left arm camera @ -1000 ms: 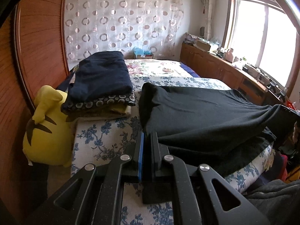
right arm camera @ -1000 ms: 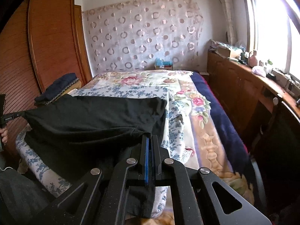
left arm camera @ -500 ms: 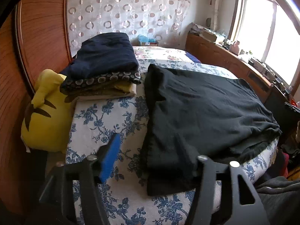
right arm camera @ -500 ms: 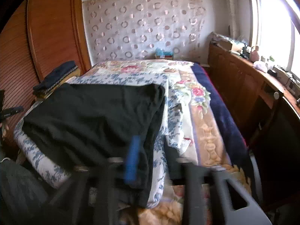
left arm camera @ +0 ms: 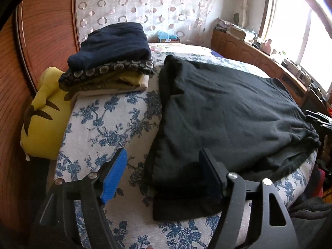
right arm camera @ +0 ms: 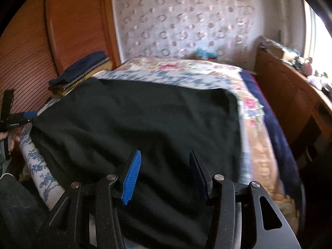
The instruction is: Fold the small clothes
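Observation:
A black garment lies spread flat on the bed's blue-flowered cover. My left gripper hovers over the garment's near left corner. Its jaws are opening, and the cloth lies below them, not pinched. In the right wrist view the same black garment fills the middle. My right gripper hangs over its near edge with jaws opening and nothing pressed between the blue pads. The left gripper also shows at the far left edge there, beside a hand.
A stack of folded clothes sits at the bed's far left, next to a yellow plush toy and a wooden wardrobe. A wooden cabinet with clutter runs under the window on the right. A patterned curtain hangs behind.
Both grippers were shut on the black garment's near edge; both have let go and opened. The garment has settled flat on the bed. The right gripper has swung left over the cloth.

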A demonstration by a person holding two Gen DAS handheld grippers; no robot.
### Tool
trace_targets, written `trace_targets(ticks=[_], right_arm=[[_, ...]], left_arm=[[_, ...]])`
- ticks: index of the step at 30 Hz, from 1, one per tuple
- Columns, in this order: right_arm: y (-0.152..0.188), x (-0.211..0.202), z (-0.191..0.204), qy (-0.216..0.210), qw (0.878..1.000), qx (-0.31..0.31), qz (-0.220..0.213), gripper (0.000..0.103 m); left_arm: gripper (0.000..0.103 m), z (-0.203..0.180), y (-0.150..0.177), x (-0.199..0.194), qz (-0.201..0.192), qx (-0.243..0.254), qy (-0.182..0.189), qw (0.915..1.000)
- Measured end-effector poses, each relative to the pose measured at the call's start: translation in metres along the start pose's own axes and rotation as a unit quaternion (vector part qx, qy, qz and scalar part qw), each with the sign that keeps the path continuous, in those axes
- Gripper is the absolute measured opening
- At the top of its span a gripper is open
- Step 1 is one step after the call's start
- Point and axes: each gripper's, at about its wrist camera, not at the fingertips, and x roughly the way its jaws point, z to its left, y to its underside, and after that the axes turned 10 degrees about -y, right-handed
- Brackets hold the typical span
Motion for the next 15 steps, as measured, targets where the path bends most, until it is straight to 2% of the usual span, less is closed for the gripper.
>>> trace_targets(ticks=[7, 15], right_arm=[[0.0, 0.049, 0.013, -0.017, 0.999, -0.016, 0.034, 0.05], [-0.001, 0.064, 0.019, -0.01, 0.999, -0.015, 0.034, 0.052]], left_arm=[[0.073, 0.001, 0.006, 0.009, 0.013, -0.001, -0.011, 0.9999], [0.073, 0.001, 0.012, 0.011, 0.004, -0.004, -0.02, 0.9998]])
